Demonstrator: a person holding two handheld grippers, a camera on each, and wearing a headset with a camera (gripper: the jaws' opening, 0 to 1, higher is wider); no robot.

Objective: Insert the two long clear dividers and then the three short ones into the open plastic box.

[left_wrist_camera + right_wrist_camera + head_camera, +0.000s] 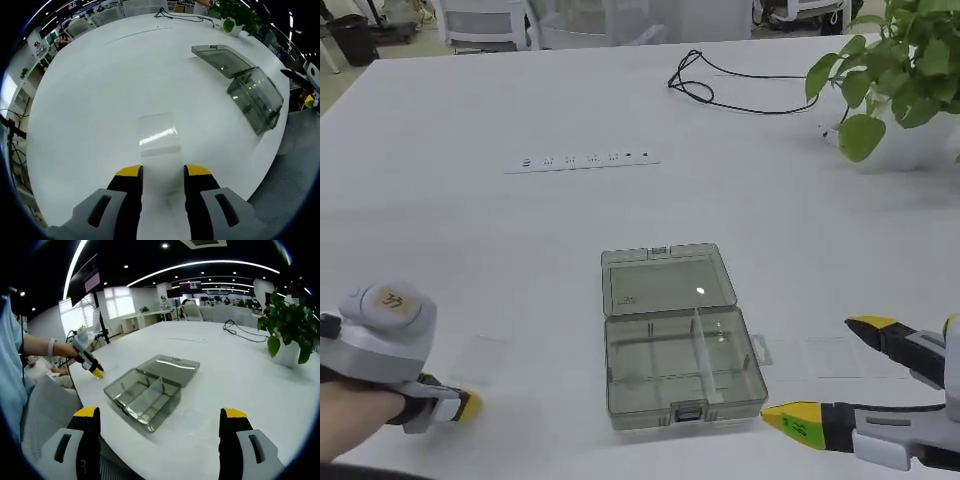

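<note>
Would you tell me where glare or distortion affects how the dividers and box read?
Head view: even light; a small glare spot on the box lid, and the clear dividers nearly vanish against the white table. Left gripper view: fisheye curves the table edge; one divider shows mainly by a bright streak. Right gripper view: ceiling lights bow; the box looks sharp.

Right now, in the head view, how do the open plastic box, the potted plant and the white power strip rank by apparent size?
1. Largest: the open plastic box, nearest the camera.
2. Next: the potted plant. It is cut off by the frame edge and farther away, so this is unsure.
3. Smallest: the white power strip, long but very thin.
</note>
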